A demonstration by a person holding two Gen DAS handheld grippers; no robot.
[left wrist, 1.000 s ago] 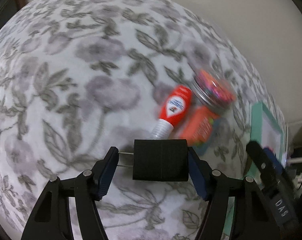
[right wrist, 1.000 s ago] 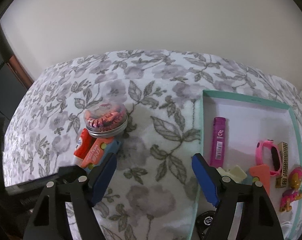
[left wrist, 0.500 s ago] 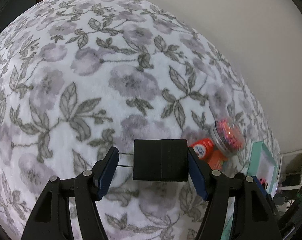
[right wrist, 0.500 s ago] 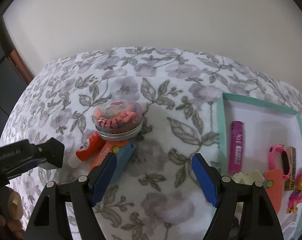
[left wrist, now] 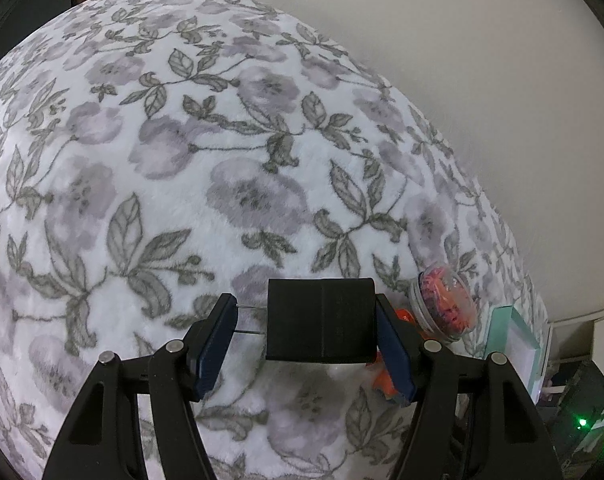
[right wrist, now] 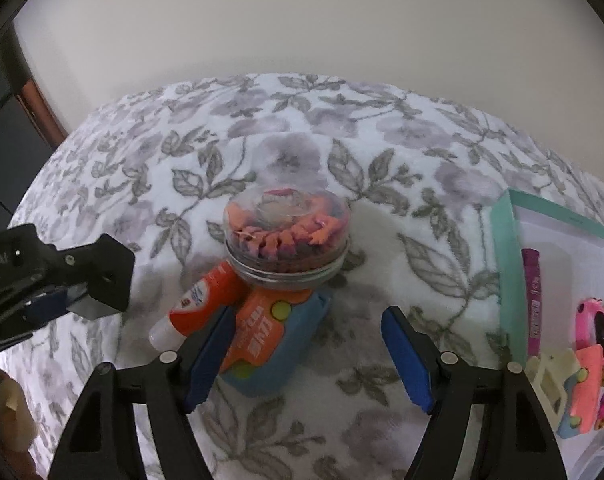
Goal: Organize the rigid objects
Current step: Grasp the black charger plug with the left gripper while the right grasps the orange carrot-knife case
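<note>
Right wrist view: several toys are already laid in the tray (right wrist: 502, 216); the jar (right wrist: 287, 236), glue stick (right wrist: 200, 304) and orange toy (right wrist: 270, 332) are left on the blanket (right wrist: 294, 152); the right claw (right wrist: 308, 354) is closing, nothing yet pressed; the left claw (left wrist: 306, 346) is clenched on a black block (left wrist: 320, 320).

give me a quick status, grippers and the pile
Left gripper clamps black block. Right gripper empty, jaws closing, nearing clear jar stacked on orange toy. Nothing blocking.

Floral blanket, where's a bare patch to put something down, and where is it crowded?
Bare room lies on the floral blanket between the clear jar and the teal tray, and across the wide stretch left of the jar in the left wrist view. It is crowded where the jar, glue bottle and orange and blue toy huddle, and inside the tray's near end.
</note>
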